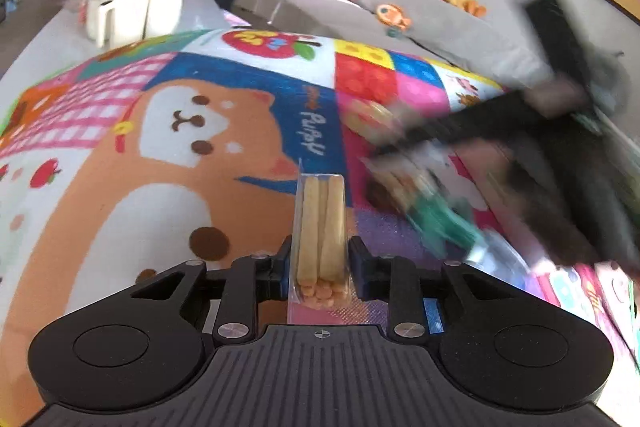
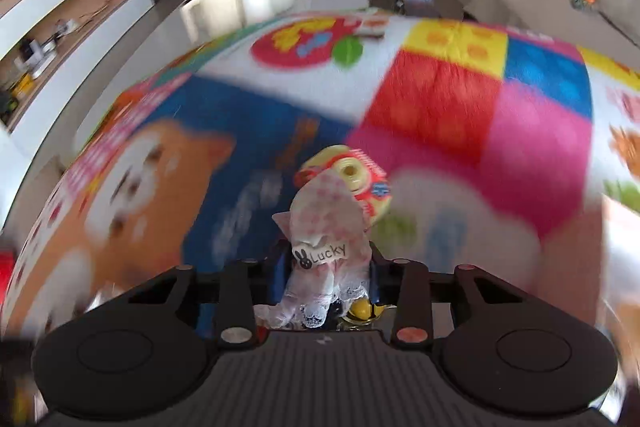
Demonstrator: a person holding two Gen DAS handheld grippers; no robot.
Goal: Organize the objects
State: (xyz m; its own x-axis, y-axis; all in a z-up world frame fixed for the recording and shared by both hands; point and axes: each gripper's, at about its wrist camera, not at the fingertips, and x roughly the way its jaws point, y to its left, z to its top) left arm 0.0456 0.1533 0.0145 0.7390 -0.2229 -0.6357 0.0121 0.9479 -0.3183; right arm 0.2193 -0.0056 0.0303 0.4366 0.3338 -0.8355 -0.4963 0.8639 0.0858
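Left gripper (image 1: 319, 259) clamps a clear packet of biscuit sticks (image 1: 321, 227); right gripper (image 2: 327, 267) clamps a pink lace pouch (image 2: 326, 247), both above the patterned mat (image 1: 160, 167).

Both wrist views low over play mat (image 1: 200, 195)

The bear-print mat (image 1: 168, 163) is lying bare left of the puppy lettering. White containers (image 1: 132, 7) are crowding its far-left corner, and a blurred pile of packets (image 1: 432, 203) is blocking its right side.

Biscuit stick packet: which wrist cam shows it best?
Left wrist. The biscuit stick packet sits sharp and centred between the left claw pads, sticks clearly visible. The right wrist view doesn't show it at all.
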